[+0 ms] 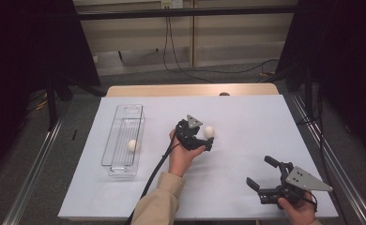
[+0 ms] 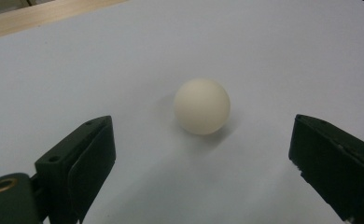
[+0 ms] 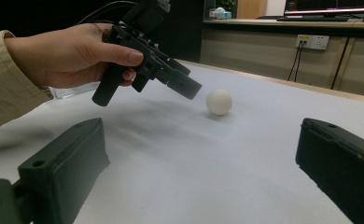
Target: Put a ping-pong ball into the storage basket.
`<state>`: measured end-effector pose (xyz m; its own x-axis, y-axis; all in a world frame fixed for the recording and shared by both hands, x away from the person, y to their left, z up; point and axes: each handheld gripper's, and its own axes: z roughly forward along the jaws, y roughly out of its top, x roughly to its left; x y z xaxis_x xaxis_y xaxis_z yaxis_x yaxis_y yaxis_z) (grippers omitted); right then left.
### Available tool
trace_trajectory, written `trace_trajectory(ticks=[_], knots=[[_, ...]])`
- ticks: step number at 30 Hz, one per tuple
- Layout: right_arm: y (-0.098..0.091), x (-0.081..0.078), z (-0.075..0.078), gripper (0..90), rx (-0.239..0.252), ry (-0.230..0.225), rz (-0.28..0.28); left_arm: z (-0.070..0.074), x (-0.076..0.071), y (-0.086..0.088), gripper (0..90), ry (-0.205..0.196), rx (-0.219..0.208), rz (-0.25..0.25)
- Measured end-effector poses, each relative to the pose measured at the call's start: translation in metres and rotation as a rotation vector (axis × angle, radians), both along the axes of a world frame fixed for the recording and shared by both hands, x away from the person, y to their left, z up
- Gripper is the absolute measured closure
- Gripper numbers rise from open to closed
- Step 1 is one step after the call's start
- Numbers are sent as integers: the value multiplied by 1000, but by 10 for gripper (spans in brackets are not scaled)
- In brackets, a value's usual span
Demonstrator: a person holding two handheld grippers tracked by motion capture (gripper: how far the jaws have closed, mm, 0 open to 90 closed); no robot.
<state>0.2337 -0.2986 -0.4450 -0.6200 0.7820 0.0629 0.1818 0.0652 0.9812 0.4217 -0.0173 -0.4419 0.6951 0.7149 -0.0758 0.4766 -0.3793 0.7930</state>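
A clear plastic bin [image 1: 123,140] is seen at the left of the high view, with one white ball [image 1: 133,145] lying inside it. A second ball [image 1: 209,131] rests on the white table sheet [image 1: 247,117] at frame centre, just ahead of the left gripper [image 1: 208,143], untouched. Its jaws are spread wide around nothing. The right gripper [image 1: 261,173], at lower right, is likewise held open and empty.

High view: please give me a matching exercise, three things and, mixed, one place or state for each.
Things:
1. ball on the sheet
2. ball in the clear bin
3. right gripper

Places or states:
A. open, near the table's front right corner
B. just ahead of the open left gripper
C. behind transparent walls at the left

Pairs: 1-B, 2-C, 3-A
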Motion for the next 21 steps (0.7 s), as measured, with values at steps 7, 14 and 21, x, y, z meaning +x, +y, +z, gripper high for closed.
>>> trace_trajectory(ticks=[7, 14, 21], knots=[[0, 0, 0, 15, 0, -1, 0, -1, 2, -3, 77, -1, 2, 5], [0, 0, 0, 15, 1, 0, 1, -3, 6, -4, 82, 1, 8, 5], [0, 0, 0, 15, 1, 0, 1, -6, 9, -6, 89, -6, 5, 13]])
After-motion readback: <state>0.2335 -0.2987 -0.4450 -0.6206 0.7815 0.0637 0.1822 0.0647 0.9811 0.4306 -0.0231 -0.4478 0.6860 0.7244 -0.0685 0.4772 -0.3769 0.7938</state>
